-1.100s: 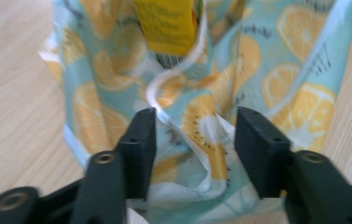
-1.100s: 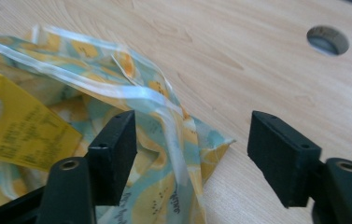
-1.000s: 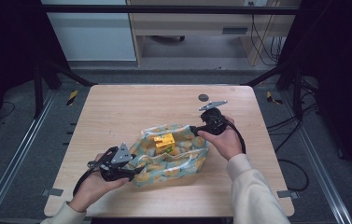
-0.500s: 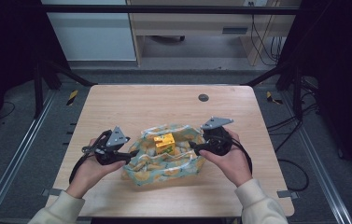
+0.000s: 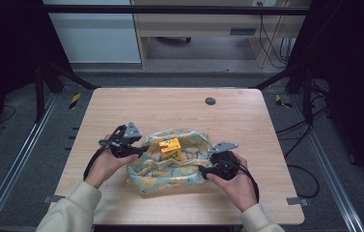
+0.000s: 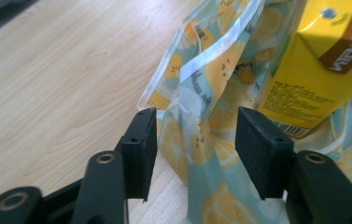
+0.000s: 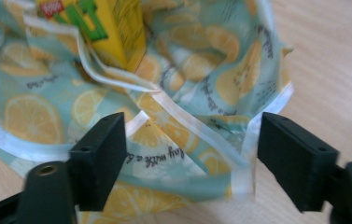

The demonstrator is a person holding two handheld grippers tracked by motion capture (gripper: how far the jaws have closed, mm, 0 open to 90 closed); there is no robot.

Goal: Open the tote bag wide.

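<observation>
Grip comes next — left gripper (image 6: pixel 196 140) has just been closing, bag (image 5: pixel 170 166) edge between its jaws but pads not yet pressing, so it holds nothing. Right gripper (image 7: pixel 190 156) likewise has been closing, jaws apart around the bag's white-hemmed corner, empty. Best to pinch the hem itself, both sides evenly, w/o catching the carton (image 5: pixel 169 148) — else it may tip. Bag sits mid-table (image 5: pixel 121 106), nearer the person: crumpled teal plastic w/ lemon-slice print, yellow carton upright inside.
</observation>
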